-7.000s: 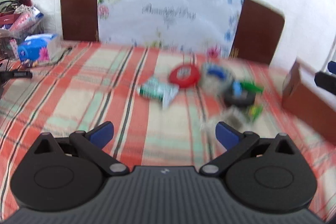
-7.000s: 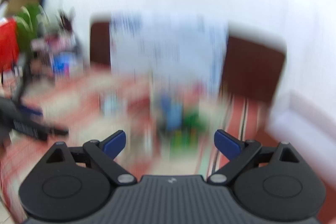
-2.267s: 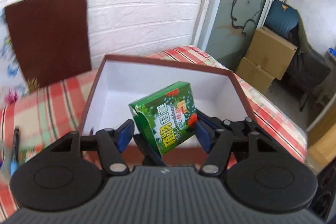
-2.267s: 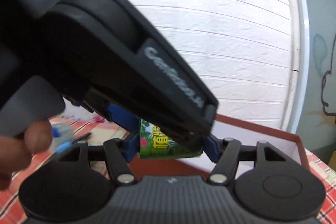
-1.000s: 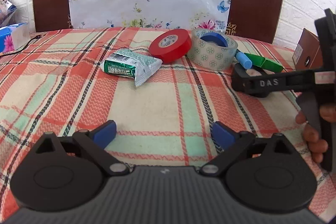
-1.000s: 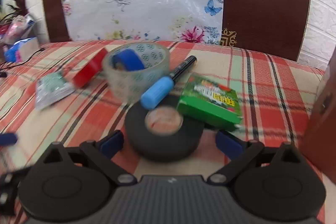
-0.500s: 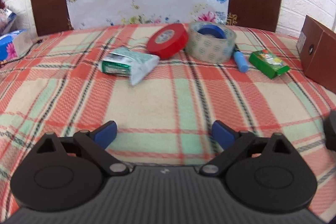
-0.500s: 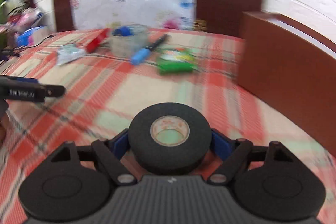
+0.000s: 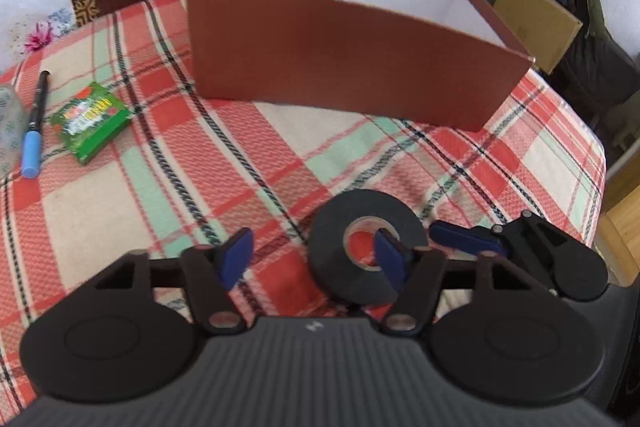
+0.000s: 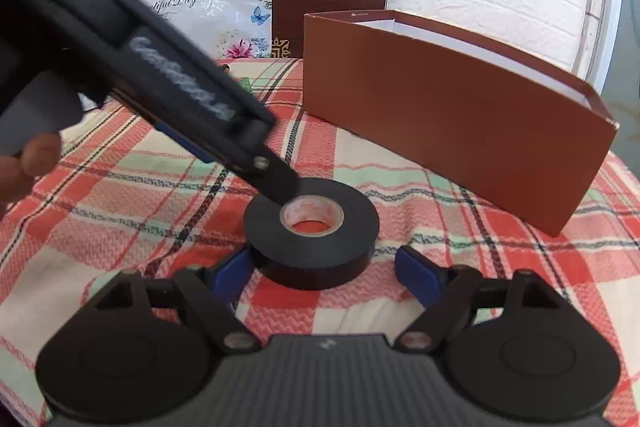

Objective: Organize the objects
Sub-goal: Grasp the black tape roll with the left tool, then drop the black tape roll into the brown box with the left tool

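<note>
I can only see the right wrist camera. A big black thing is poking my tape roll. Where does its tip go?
Observer: That is the left gripper. In its own camera, one blue finger sits inside the hole of the black tape roll, the other stays outside, and its jaws are closing.
Operator: Is the outside one squeezing yet?
Observer: No, the outer finger is apart from the roll, with cloth showing between.
Operator: What else needs tidying?
Observer: A green packet and a blue-capped pen lie side by side, left of the brown box.
</note>
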Tool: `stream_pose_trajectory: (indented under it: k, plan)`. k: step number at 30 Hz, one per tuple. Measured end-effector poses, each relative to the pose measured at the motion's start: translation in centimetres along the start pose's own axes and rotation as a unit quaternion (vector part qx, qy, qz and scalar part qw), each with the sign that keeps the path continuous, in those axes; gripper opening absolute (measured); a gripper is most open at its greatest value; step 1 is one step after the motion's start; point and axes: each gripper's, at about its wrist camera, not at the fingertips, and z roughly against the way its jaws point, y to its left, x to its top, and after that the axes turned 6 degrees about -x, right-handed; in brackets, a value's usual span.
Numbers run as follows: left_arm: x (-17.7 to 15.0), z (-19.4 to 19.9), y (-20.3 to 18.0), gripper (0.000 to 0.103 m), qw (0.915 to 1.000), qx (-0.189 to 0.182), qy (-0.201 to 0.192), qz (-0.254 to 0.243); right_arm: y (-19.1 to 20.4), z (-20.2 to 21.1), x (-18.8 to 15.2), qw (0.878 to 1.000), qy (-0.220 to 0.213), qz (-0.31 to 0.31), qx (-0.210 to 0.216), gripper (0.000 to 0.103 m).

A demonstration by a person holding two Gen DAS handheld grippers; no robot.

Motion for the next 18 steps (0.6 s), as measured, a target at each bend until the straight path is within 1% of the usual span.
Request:
stream_pose_trajectory:
  k: [1,3,4,5,6,8,10,13,15,17,18]
  plan:
    - [0.1,-0.7,-0.1,0.049,0.9999,0.005,0.014,0.002,-0.1,-0.1,0.0,1.0,0.0,-0.002,0.005,0.081]
    - [-0.1,-1.8,-0.1,0.047,0.9997,0.013,0.016,0.01,0.1,-0.3,0.1,1.0,-0.001,0.004,0.01,0.081]
    - [-0.3,-2.0,-0.1,0.044,0.9998,0.017,0.011,0.009,0.4,-0.4,0.0,1.0,-0.004,0.01,0.01,0.08]
    - [-0.4,-2.0,-0.3,0.036,0.9998,0.018,0.006,0.005,0.6,-0.5,0.0,1.0,-0.008,0.016,0.012,0.075]
    - [-0.5,-1.8,-0.3,0.031,1.0,0.007,0.004,0.004,0.6,-0.4,0.0,1.0,-0.011,0.02,0.012,0.074]
    - [-0.3,-1.3,-0.8,0.03,0.9998,0.017,-0.002,-0.004,0.6,-0.1,0.2,1.0,-0.013,0.018,0.014,0.074]
    - [0.4,0.1,-1.3,0.03,0.9994,0.025,-0.018,-0.016,0.5,0.6,0.8,0.999,-0.024,0.013,0.019,0.074]
    - [2.9,3.5,-1.7,0.03,0.9971,0.017,-0.07,-0.024,0.0,2.5,2.9,0.997,-0.08,0.01,0.01,0.074]
    - [5.4,5.4,-1.9,0.03,0.9931,0.017,-0.111,-0.033,-0.6,3.4,5.1,0.992,-0.126,0.012,-0.005,0.074]
    - [8.2,5.7,-2.2,0.031,0.9883,0.032,-0.141,-0.05,-1.1,3.3,7.6,0.986,-0.164,0.022,-0.027,0.074]
    - [9.5,5.3,-2.2,0.031,0.9863,0.045,-0.149,-0.056,-1.3,2.7,8.8,0.983,-0.176,0.027,-0.04,0.074]
